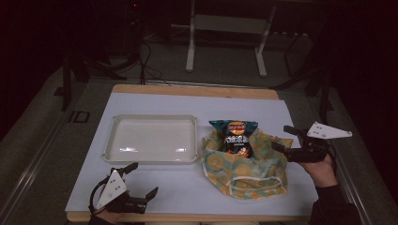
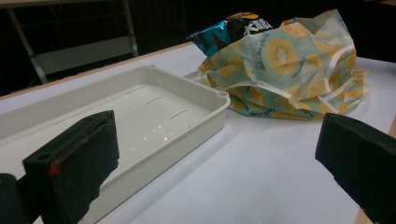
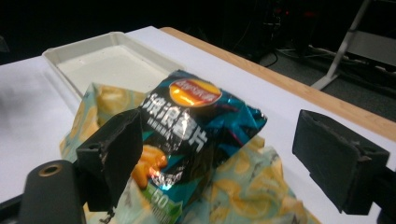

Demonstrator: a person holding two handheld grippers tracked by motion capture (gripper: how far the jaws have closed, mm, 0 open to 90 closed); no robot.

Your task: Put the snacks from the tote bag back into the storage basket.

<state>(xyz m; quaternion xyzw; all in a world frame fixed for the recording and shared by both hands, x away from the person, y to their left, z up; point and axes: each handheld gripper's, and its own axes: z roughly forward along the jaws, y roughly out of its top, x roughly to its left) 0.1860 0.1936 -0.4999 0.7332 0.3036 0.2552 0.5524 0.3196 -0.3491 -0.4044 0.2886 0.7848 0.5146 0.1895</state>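
Chip bag (image 1: 236, 137) sitting half out of the patterned bag (image 1: 244, 168); white tray (image 1: 152, 139) lying empty.
Right gripper (image 1: 287, 137) and left gripper (image 1: 141, 180) are hovering released; nothing grasped, seemingly everything left.

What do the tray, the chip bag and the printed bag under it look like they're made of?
Tray: apparently moulded plastic, cream and glossy, with light glints on its floor. Chip bag: shiny crinkled foil-like film. Printed bag: thin, creased, fruit-patterned; plastic or coated fabric, can't tell.
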